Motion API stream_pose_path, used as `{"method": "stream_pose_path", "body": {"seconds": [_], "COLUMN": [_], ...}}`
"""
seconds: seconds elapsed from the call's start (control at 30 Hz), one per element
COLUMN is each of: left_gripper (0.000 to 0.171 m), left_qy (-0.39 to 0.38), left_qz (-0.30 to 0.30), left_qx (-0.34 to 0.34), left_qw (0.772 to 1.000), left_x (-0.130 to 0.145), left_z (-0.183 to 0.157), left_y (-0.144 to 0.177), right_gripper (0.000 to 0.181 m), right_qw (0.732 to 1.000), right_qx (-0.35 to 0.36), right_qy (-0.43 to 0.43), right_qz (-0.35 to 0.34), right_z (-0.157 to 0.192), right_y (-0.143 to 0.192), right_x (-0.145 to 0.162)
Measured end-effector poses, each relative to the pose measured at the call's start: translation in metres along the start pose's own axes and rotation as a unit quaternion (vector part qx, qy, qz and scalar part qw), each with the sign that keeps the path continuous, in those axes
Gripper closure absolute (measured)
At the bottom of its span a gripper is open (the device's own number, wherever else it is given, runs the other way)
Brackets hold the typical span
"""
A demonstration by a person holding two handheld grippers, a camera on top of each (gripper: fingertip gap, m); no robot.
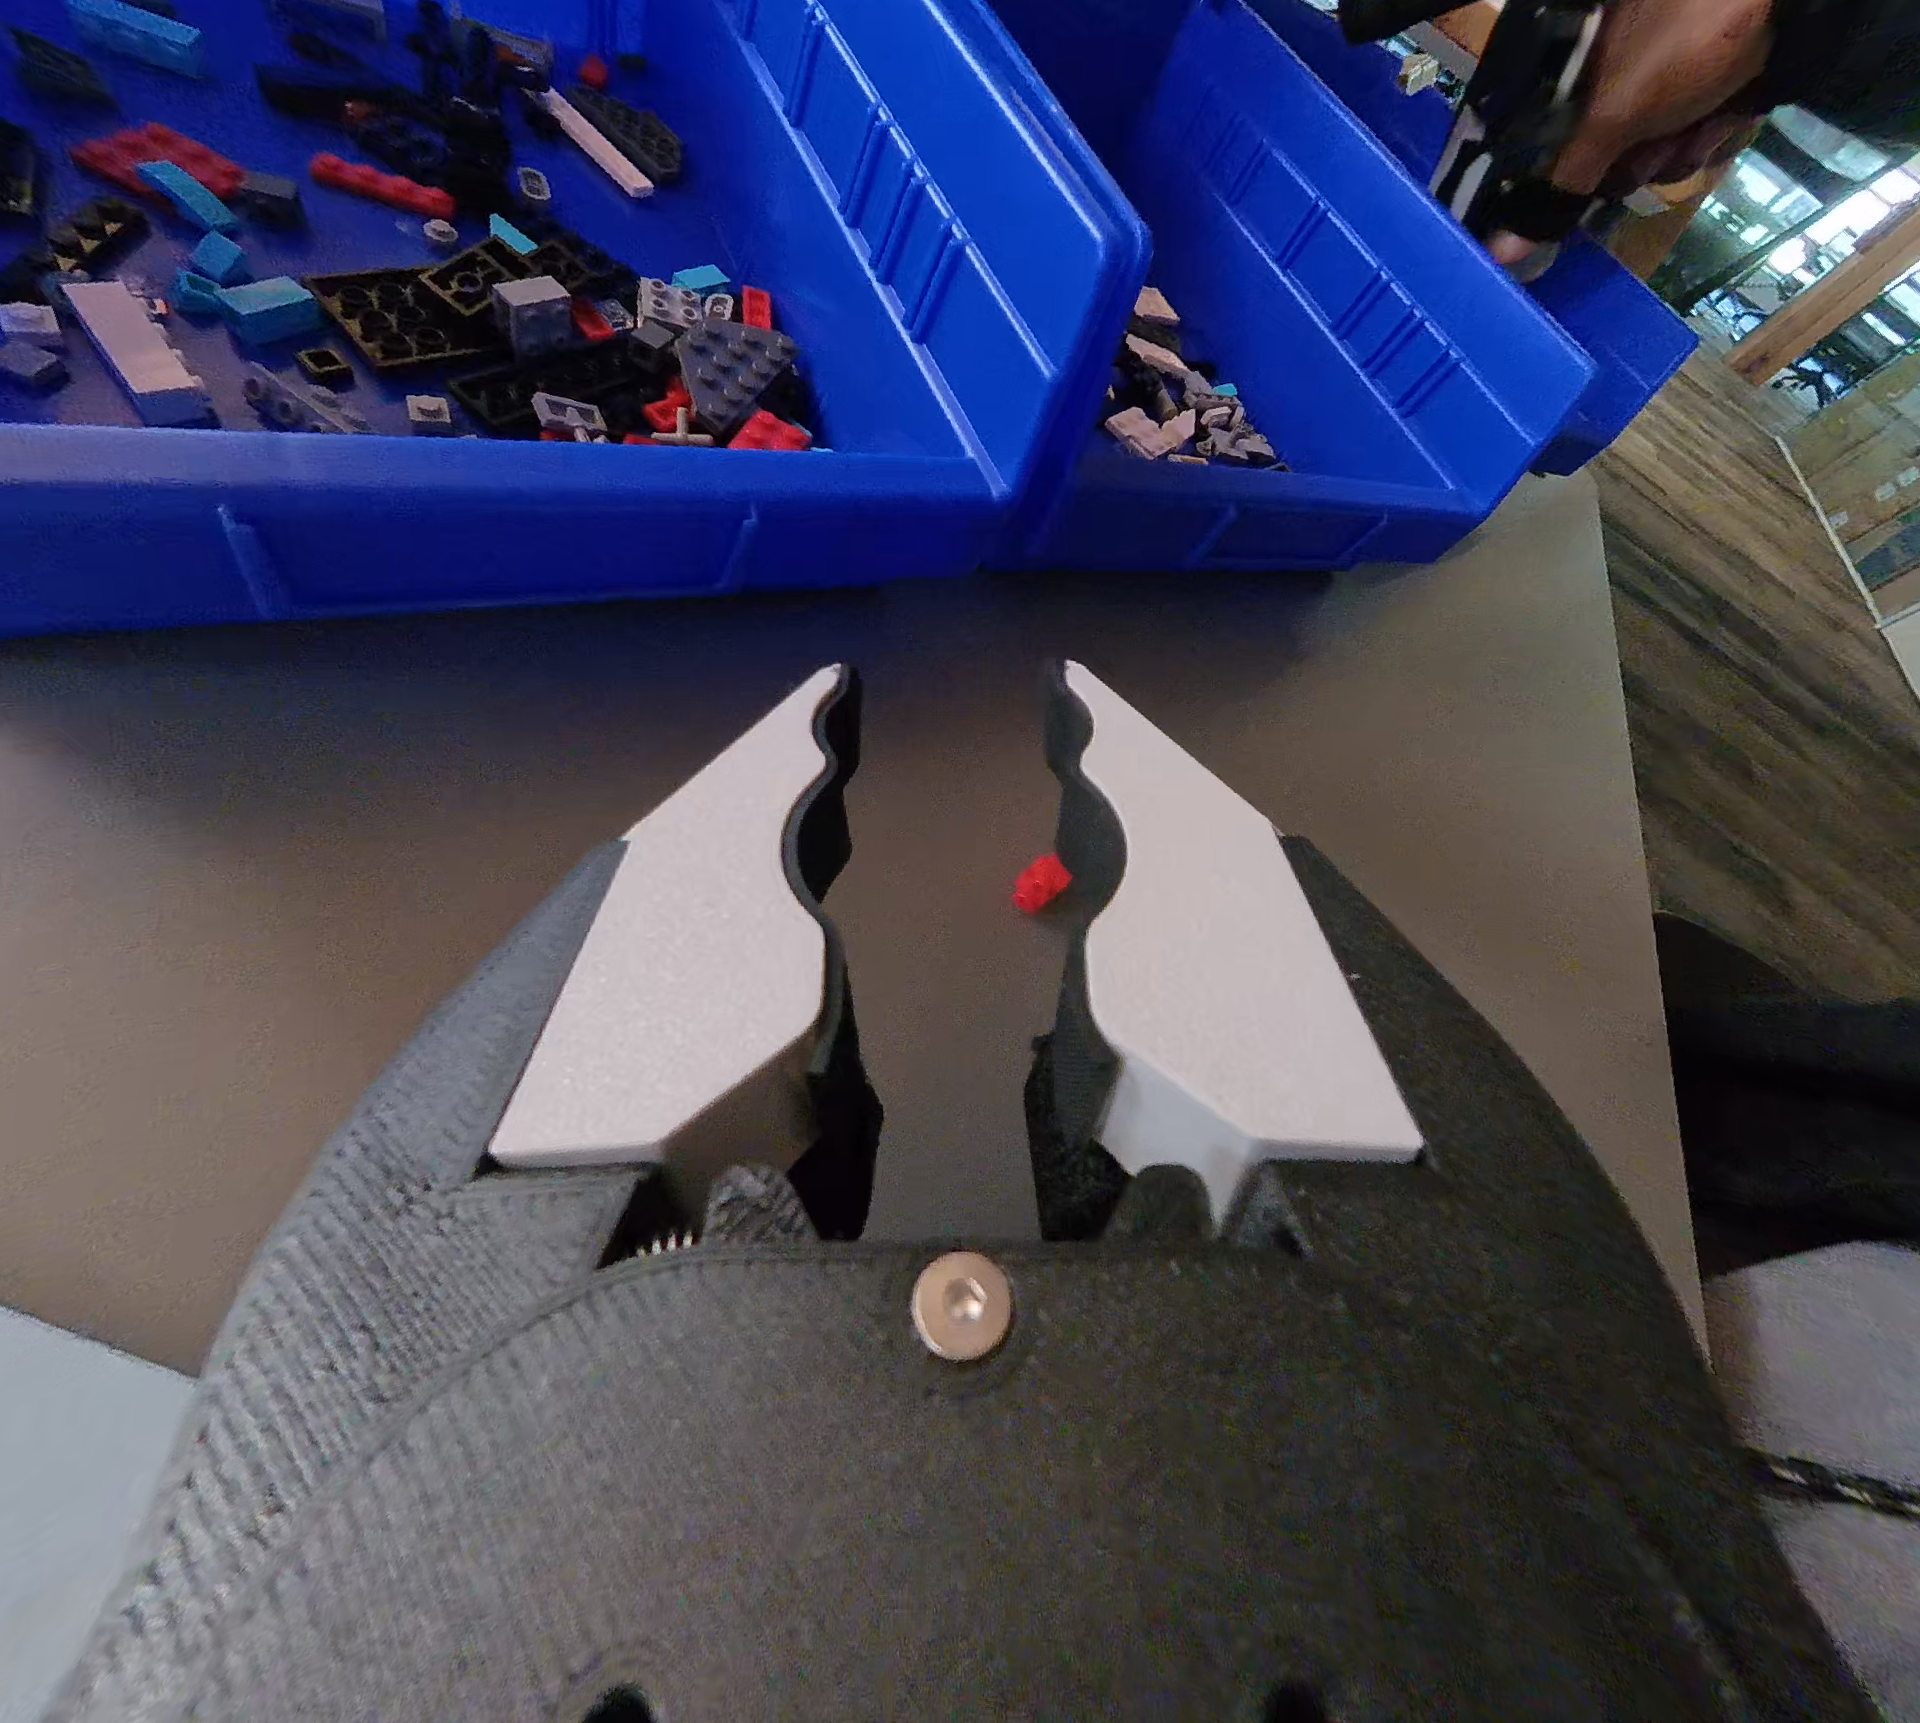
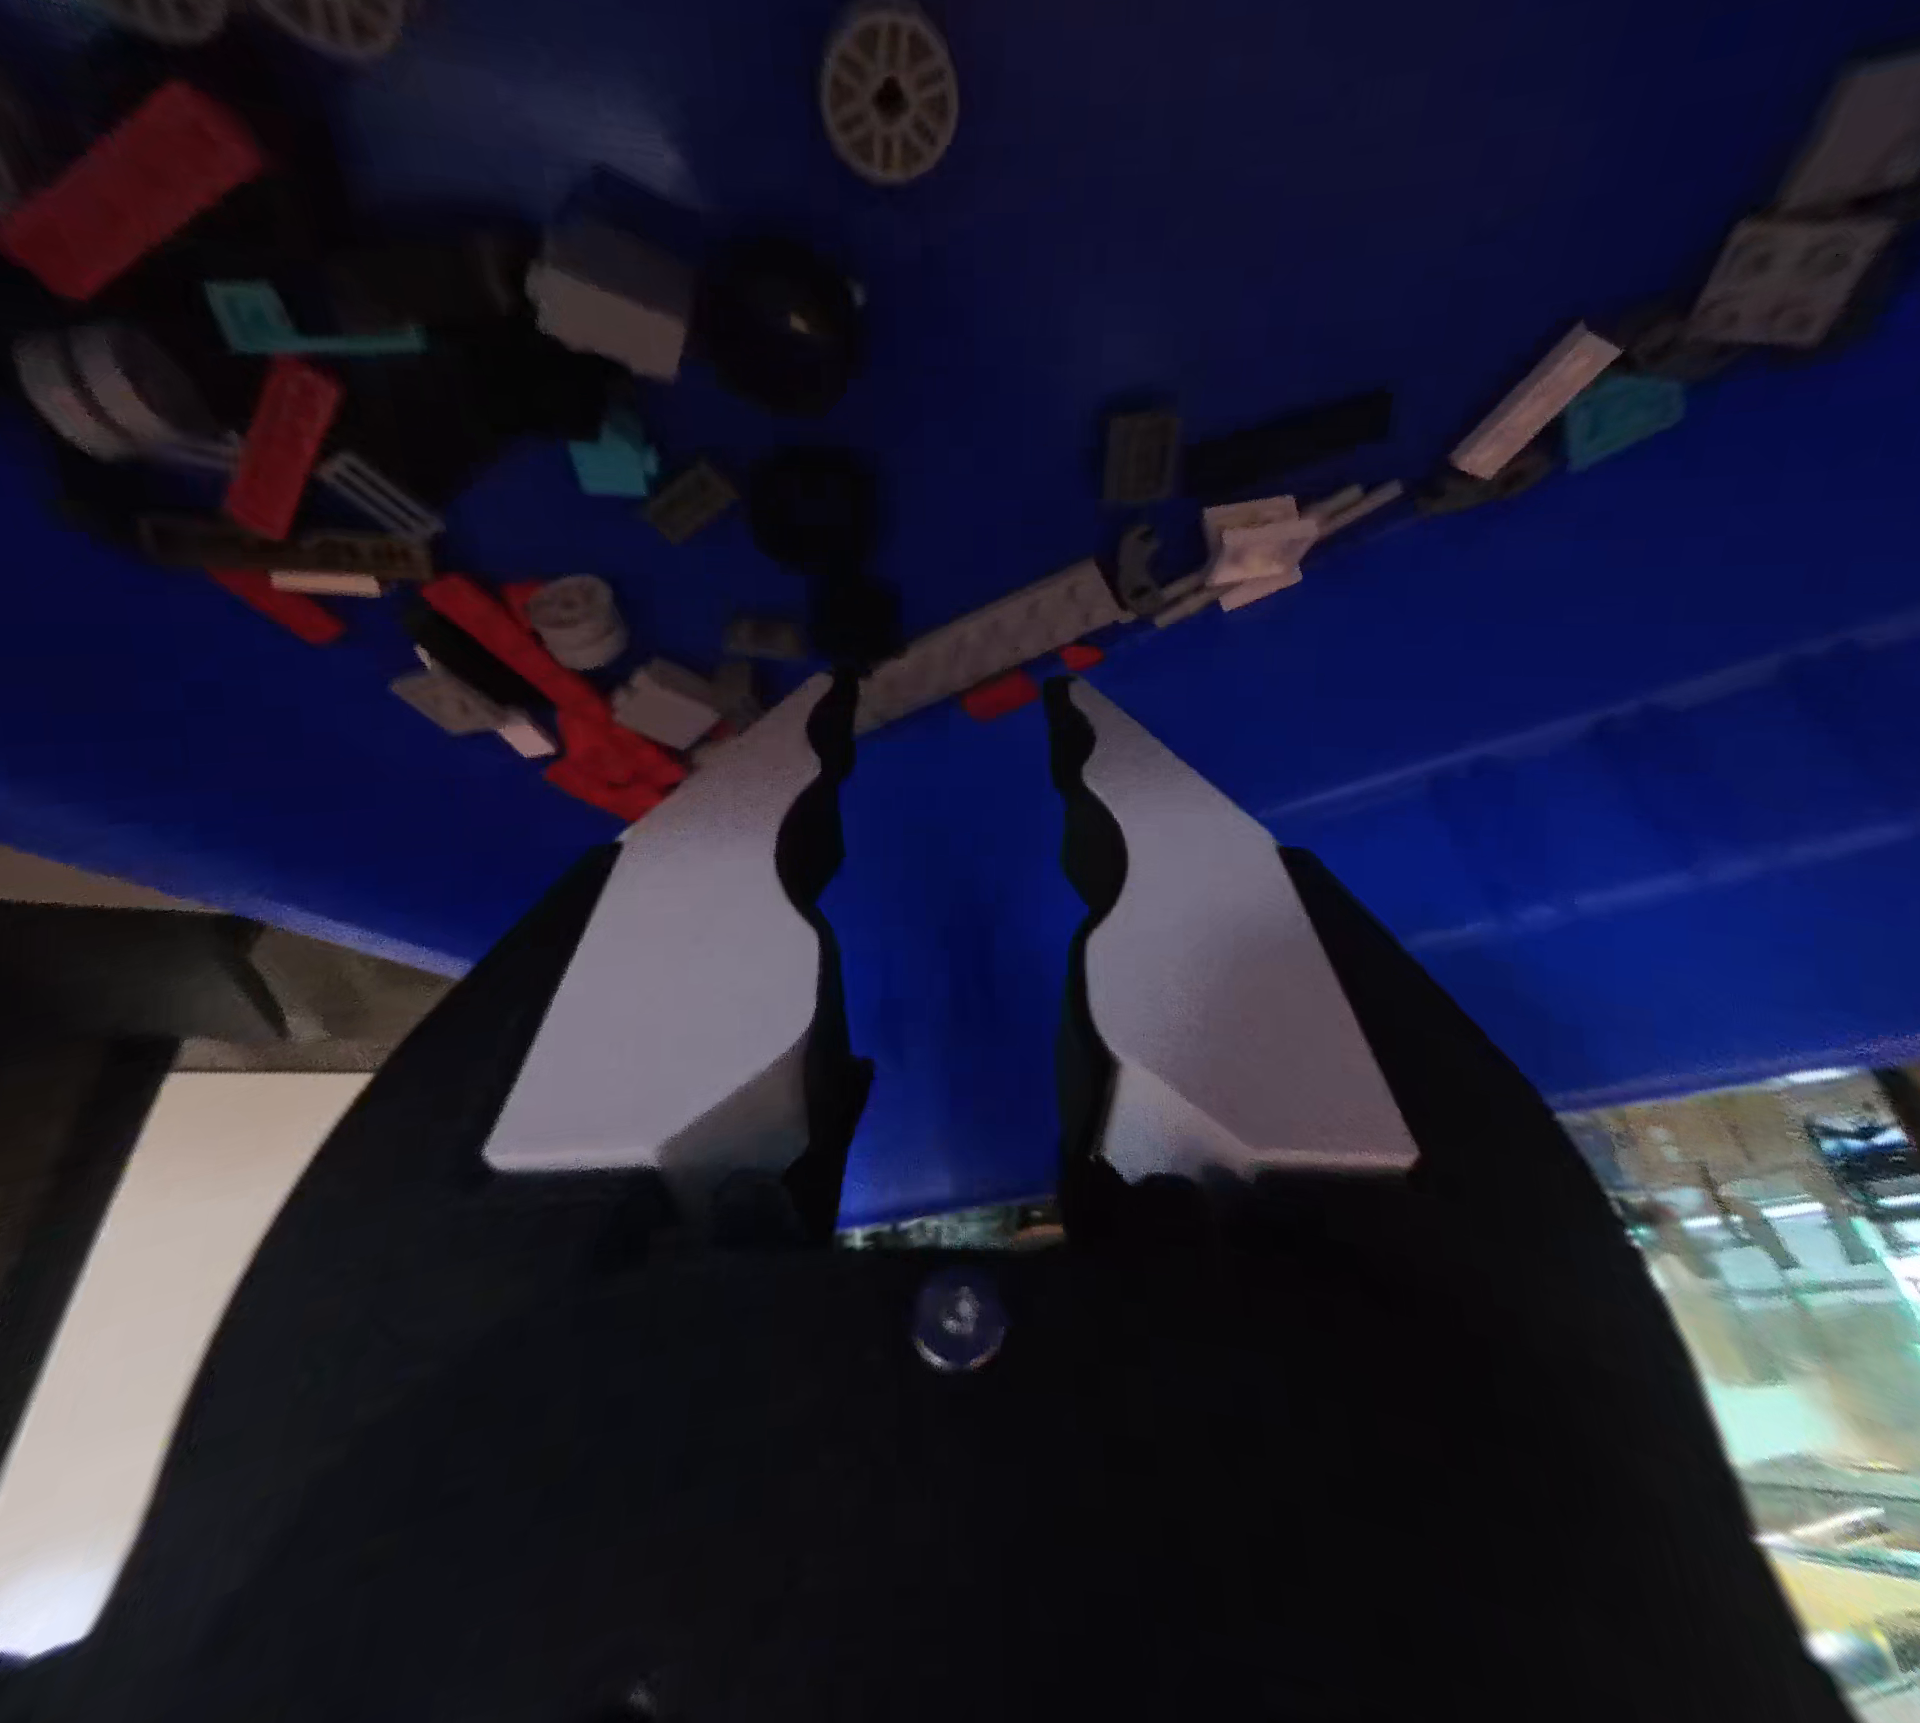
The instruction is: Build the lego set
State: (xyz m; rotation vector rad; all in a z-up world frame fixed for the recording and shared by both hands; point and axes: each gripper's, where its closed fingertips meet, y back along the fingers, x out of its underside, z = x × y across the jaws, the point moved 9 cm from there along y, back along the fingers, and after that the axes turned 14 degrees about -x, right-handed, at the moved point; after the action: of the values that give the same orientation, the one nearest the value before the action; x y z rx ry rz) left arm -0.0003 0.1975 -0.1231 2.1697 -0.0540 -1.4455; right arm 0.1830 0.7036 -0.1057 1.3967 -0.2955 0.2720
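Red lego piece [image 1: 1040,884] on tabletop [image 1: 312,842] — tiny, rigid, light; best pinched across its flat sides. Both hand-held grippers — left [image 1: 951,686], right [image 2: 951,697] — parted, empty.

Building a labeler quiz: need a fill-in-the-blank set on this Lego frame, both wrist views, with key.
1. The small red brick lies on the ____, outside the bins.
2. The left gripper hangs over that brick with its jaws ____.
3. The right gripper points into a bin coloured ____.
4. The spoked wheel in that bin is ____ in shape.

Missing words: table; open; blue; round
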Motion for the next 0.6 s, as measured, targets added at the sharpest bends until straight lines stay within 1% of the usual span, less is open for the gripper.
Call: {"method": "stream_pose_path", "body": {"seconds": [0.13, 0.3, 0.43, 0.5, 0.6], "left_gripper": [0.136, 0.136, 0.136, 0.136, 0.136], "left_qy": [-0.001, -0.002, -0.005, -0.007, -0.009], "left_qz": [0.002, 0.002, 0.002, 0.002, 0.002], "left_qx": [0.005, 0.008, 0.008, 0.008, 0.008], "left_qw": [1.000, 1.000, 1.000, 1.000, 1.000], "left_x": [0.000, 0.000, 0.000, 0.000, 0.001], "left_z": [0.000, -0.001, -0.002, -0.002, -0.003], "left_y": [0.000, 0.001, 0.001, 0.001, 0.001], "right_gripper": [0.142, 0.145, 0.143, 0.144, 0.145], "right_qw": [1.000, 0.999, 0.996, 0.996, 0.997], "right_qx": [-0.009, -0.028, -0.065, -0.051, -0.020], "right_qy": [-0.025, -0.037, -0.048, -0.053, -0.059], "right_qz": [0.003, 0.002, -0.037, -0.054, -0.051], "right_z": [-0.004, -0.006, -0.007, -0.009, -0.010], "right_y": [-0.010, -0.010, -0.005, 0.002, 0.007], "right_x": [-0.006, -0.009, -0.011, -0.012, -0.011]}}
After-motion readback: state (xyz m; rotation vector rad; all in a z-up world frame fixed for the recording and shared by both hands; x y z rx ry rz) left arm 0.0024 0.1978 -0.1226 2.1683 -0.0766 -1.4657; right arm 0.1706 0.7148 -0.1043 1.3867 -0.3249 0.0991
